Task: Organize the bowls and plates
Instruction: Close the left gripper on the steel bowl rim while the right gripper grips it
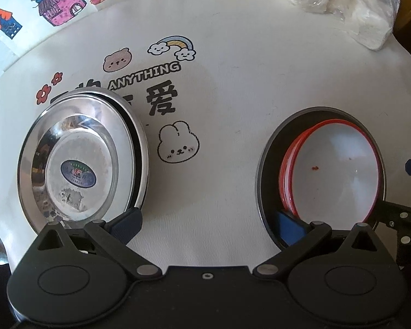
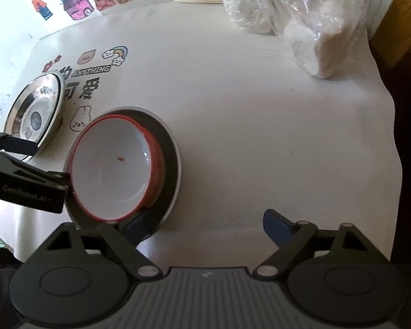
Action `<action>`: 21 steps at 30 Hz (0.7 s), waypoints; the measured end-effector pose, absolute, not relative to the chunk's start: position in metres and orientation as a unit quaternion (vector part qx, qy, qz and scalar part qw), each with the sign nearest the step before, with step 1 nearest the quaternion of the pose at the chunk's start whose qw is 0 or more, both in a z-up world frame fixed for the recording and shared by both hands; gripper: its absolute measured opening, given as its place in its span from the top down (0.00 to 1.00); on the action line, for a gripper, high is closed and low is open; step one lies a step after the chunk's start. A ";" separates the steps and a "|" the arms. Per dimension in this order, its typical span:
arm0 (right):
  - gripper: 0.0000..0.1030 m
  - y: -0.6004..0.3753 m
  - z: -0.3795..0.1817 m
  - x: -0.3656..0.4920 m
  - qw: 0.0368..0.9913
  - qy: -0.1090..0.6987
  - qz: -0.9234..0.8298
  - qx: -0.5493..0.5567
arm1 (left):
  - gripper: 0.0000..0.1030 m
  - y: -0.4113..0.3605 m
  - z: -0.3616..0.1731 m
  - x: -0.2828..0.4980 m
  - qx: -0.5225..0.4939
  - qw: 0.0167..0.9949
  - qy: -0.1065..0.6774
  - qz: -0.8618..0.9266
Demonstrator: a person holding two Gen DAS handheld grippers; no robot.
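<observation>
A stack of shiny steel plates (image 1: 76, 161) lies at the left of the table; it also shows in the right wrist view (image 2: 35, 109). A stack of red-rimmed white bowls (image 1: 334, 167) sits on a dark plate (image 1: 268, 161), also in the right wrist view as bowls (image 2: 115, 167) on the dark plate (image 2: 170, 150). My left gripper (image 1: 208, 224) is open, one finger beside the steel plates, the other over the dark plate beside the bowls. My right gripper (image 2: 202, 224) is open, its left finger at the dark plate's near rim.
A plastic bag of white rolls (image 2: 296, 19) lies at the back right. A white mat with cartoon prints (image 1: 161, 93) covers the table. House stickers (image 1: 57, 2) are on the wall behind. The table's right edge (image 2: 394, 137) drops off.
</observation>
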State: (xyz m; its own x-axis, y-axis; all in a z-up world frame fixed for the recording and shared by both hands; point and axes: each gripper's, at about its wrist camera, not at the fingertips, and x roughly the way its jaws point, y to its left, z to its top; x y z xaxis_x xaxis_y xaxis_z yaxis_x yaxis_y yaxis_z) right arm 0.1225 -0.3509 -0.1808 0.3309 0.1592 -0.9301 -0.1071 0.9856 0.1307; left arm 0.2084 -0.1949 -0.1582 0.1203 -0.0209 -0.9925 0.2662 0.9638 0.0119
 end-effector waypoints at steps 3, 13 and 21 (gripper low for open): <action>0.23 -0.353 -0.181 0.123 0.814 0.572 0.096 0.034 | 0.07 -0.194 -0.159 0.210 0.079 0.739 0.663 -0.092; 0.62 -0.352 -0.181 0.128 0.804 0.569 0.162 0.061 | 0.49 -0.190 -0.159 0.211 0.000 0.727 0.677 -0.115; 0.76 -0.350 -0.182 0.130 0.796 0.569 0.196 0.063 | 0.88 -0.191 -0.162 0.206 -0.052 0.721 0.676 -0.143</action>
